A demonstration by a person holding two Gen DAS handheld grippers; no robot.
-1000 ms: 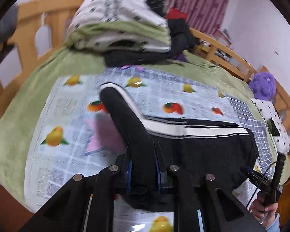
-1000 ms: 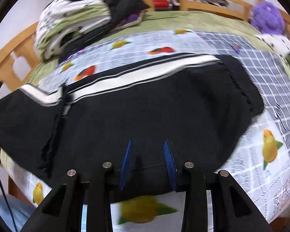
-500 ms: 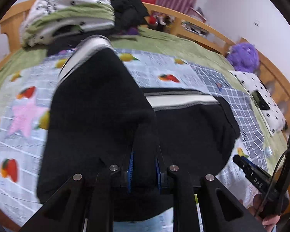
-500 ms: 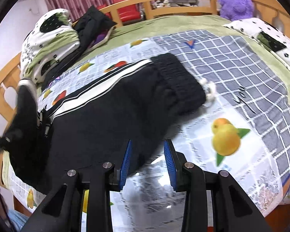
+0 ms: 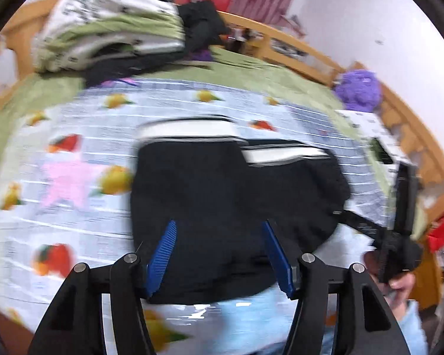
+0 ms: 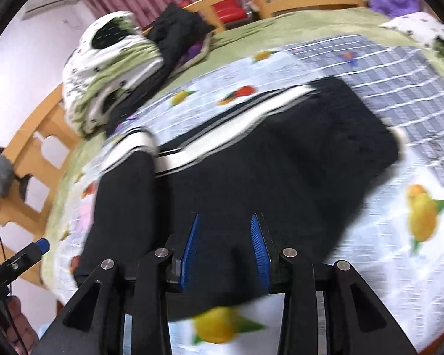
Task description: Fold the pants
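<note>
Black pants (image 5: 222, 195) with white side stripes lie folded on the fruit-print sheet (image 5: 74, 177) of the bed; they also show in the right wrist view (image 6: 266, 171). My left gripper (image 5: 219, 230) is open and empty, its blue pads spread wide over the near edge of the pants. My right gripper (image 6: 225, 230) is open and empty over the pants' near edge. The right gripper also shows at the right of the left wrist view (image 5: 399, 230). Both views are motion-blurred.
A pile of bedding and dark clothes (image 5: 118, 29) sits at the far end of the bed. A purple plush toy (image 5: 359, 90) and a spotted pillow (image 5: 379, 136) lie at the right. A wooden bed rail (image 6: 29, 159) runs around the mattress.
My left gripper carried the pant leg over onto the rest of the pants, then opened and let it go. My right gripper stayed open and moved back over the pants.
</note>
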